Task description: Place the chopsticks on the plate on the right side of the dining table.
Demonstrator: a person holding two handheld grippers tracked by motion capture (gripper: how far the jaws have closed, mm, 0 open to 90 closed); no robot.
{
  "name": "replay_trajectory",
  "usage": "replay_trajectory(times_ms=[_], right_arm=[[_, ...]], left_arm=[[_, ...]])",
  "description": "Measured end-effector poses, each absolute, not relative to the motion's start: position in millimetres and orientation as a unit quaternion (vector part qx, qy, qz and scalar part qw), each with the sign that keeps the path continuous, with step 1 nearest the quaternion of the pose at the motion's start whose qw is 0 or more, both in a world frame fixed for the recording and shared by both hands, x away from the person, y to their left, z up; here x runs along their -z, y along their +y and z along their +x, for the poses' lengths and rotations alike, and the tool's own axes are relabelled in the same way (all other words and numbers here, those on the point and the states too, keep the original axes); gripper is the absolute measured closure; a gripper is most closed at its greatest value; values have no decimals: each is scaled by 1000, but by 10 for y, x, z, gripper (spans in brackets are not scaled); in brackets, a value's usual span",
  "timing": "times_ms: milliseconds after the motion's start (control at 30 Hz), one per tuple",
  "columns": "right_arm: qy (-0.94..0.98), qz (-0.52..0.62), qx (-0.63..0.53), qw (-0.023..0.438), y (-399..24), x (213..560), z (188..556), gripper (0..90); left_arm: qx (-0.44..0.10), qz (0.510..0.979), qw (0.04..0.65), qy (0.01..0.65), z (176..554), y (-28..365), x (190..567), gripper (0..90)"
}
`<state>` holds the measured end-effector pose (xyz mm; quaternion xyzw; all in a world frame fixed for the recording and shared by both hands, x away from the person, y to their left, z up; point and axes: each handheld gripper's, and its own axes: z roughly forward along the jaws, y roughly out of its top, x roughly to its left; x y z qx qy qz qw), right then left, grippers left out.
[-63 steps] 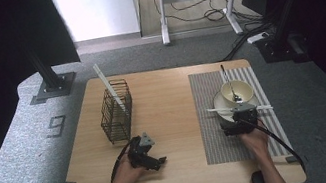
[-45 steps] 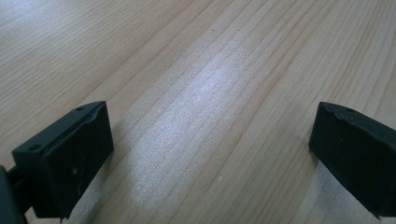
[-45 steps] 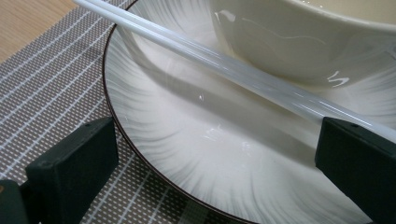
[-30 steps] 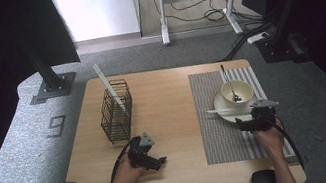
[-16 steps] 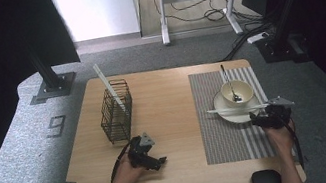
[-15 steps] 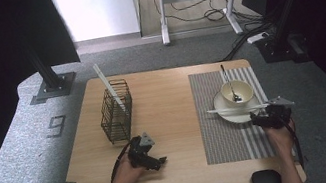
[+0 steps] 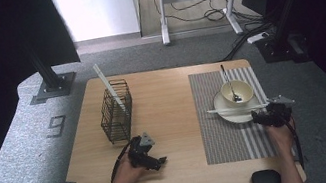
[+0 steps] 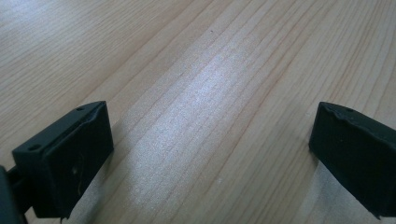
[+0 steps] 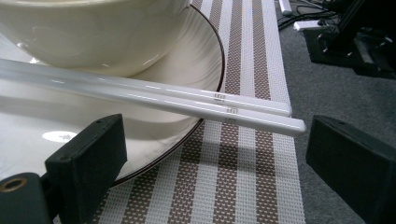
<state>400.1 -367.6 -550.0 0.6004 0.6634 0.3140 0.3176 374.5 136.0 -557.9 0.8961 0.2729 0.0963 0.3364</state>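
A wooden desk (image 7: 167, 101) seen from above. The right claw (image 9: 212, 154) is wide open and holds nothing; the ends of two white chopsticks (image 9: 154, 95) lie just ahead of its jaws, resting across a plate (image 9: 198, 70). A cream bowl (image 9: 88, 25), cut off at the top in the right gripper view, sits on the plate; from above it holds a spoon (image 7: 228, 82). The plate is on a striped mat (image 7: 218, 127). The left claw (image 8: 210, 149) gapes wide, empty, over bare wood. A wire basket (image 7: 116, 112) holds one white stick (image 7: 108, 87), hard to identify.
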Motion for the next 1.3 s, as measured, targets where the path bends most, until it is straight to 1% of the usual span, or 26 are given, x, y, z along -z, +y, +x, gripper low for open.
replay_trajectory(times_ms=[233, 1300], right_arm=[[661, 603, -319, 312, -3688, 5510, 4014, 70], [668, 597, -318, 309, -3638, 5516, 4015, 79]], left_arm=[[-96, 896, 336, 272, 3747, 1359, 5579, 0], [-96, 896, 336, 272, 3747, 1359, 5579, 0]])
